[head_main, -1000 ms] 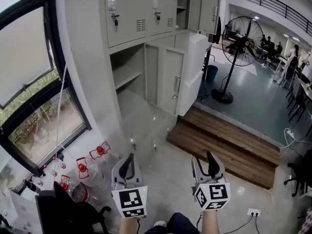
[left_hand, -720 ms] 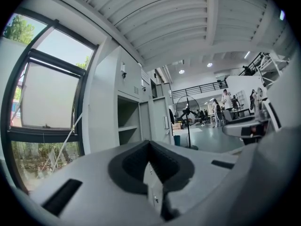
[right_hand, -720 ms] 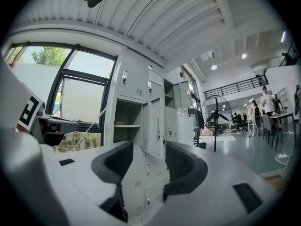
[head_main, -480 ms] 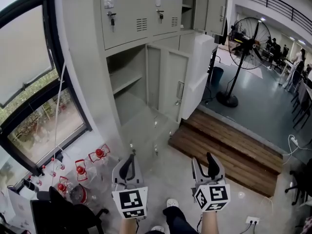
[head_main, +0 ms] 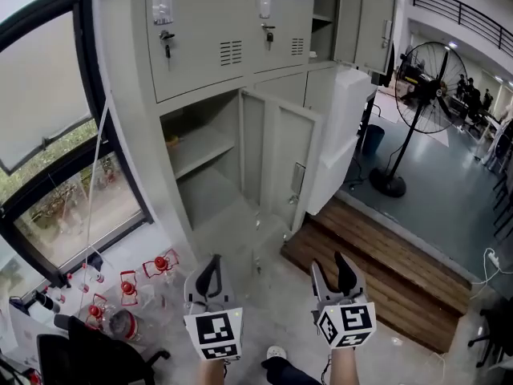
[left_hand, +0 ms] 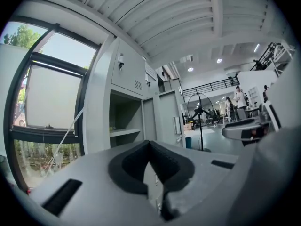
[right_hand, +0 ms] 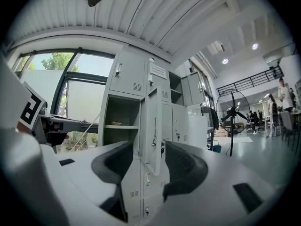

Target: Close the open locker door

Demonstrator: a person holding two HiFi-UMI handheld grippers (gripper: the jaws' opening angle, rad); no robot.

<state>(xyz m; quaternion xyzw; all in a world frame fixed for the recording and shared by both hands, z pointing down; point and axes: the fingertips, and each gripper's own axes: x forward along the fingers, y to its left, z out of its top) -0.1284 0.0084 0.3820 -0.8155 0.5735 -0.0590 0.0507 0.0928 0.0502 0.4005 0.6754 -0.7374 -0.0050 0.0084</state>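
A grey locker bank (head_main: 200, 30) stands ahead. One lower compartment (head_main: 200, 155) is open, with a shelf inside, and its door (head_main: 290, 160) swings out toward me. That door (right_hand: 151, 126) also shows in the right gripper view, between the jaws but far off. In the left gripper view the open compartment (left_hand: 124, 121) lies beyond the jaws. My left gripper (head_main: 210, 273) (left_hand: 149, 145) is shut with its pads meeting and nothing in it. My right gripper (head_main: 335, 271) (right_hand: 148, 150) is open and empty. Both hang low, well short of the lockers.
A white cabinet (head_main: 346, 135) stands right of the open door, and an upper locker (head_main: 325, 10) is also open. A wooden step (head_main: 377, 255) and a pedestal fan (head_main: 425, 79) are at the right. Red-capped bottles (head_main: 132, 287) sit on the floor under the window (head_main: 48, 135).
The view has drawn closer to the lockers and shifted, so the open door appears larger. Both grippers keep their places and states.
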